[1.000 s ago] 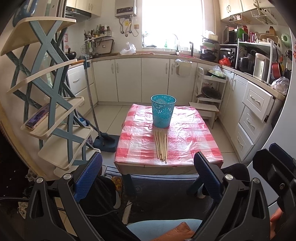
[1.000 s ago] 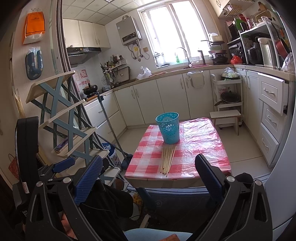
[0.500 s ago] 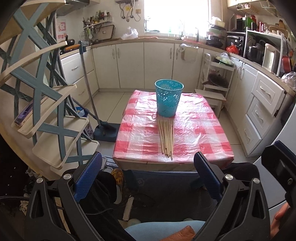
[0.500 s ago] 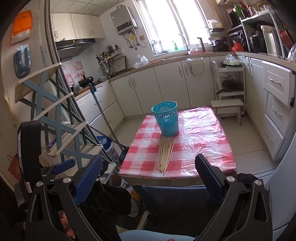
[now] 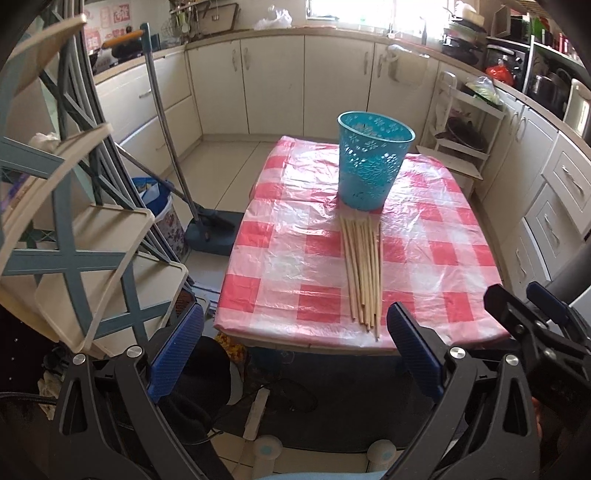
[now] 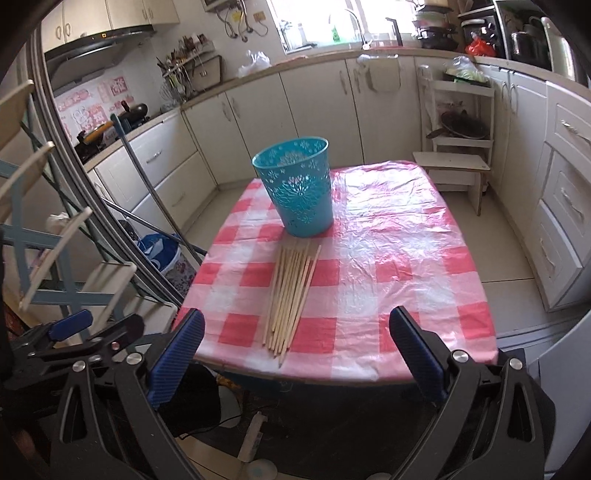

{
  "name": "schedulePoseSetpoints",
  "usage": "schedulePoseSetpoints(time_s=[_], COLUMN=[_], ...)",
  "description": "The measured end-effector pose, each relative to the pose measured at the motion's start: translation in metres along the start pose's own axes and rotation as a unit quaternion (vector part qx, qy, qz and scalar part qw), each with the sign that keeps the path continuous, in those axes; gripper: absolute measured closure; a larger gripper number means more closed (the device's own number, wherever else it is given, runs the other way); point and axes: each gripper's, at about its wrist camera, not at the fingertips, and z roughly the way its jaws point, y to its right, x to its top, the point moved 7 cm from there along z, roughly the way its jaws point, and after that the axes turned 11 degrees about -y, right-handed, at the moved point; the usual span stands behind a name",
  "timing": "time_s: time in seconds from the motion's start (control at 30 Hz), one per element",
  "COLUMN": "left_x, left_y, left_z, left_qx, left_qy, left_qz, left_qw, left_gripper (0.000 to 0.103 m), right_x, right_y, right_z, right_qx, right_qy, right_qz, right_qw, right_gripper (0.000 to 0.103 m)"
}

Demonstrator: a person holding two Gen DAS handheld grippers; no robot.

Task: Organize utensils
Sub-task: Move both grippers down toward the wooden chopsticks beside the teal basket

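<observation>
Both the left gripper (image 5: 295,350) and right gripper (image 6: 295,349) are held wide open, empty, short of the table's (image 6: 424,288) near edge. The wooden chopsticks (image 6: 290,295) are laid bundled ahead of them; far tips are seen touching the upright teal basket (image 6: 299,188).

Home kitchen. Shown by cream cabinets (image 6: 321,107) and countertop far beyond jaws, sink tap (image 6: 356,22) under window, range hood (image 6: 99,38) far left, appliance shelves (image 5: 517,59) at right, checked-cloth table (image 6: 388,258) ahead.
</observation>
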Motion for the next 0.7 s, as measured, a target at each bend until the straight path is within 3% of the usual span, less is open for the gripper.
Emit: schedulePoseSetpoints(time_s=[0.07, 0.13, 0.2, 0.3, 0.5, 0.7], left_x=[0.010, 0.015, 0.021, 0.028, 0.036, 0.046], left_y=[-0.002, -0.004, -0.006, -0.009, -0.012, -0.012], left_z=[0.015, 0.026, 0.038, 0.054, 0.082, 0.109], left_qx=[-0.003, -0.002, 0.000, 0.006, 0.011, 0.016], left_qy=[-0.006, -0.011, -0.016, -0.023, -0.043, -0.058], left_qz=[-0.009, -0.016, -0.021, -0.024, -0.028, -0.030], left_qw=[0.9999, 0.9998, 0.9997, 0.9994, 0.9986, 0.9977], left_gripper=[0.008, 0.008, 0.008, 0.008, 0.008, 0.008], right_x=[0.010, 0.019, 0.025, 0.031, 0.044, 0.061], right_y=[0.005, 0.007, 0.012, 0.017, 0.020, 0.019], right_z=[0.026, 0.048, 0.076, 0.112, 0.172, 0.218], right_qx=[0.000, 0.003, 0.000, 0.002, 0.008, -0.004], right_qy=[-0.009, -0.009, -0.031, -0.056, -0.083, -0.102], right_qz=[0.000, -0.001, 0.001, 0.004, 0.008, 0.004], right_qw=[1.000, 1.000, 1.000, 0.998, 0.996, 0.995], right_gripper=[0.008, 0.015, 0.035, 0.055, 0.070, 0.071])
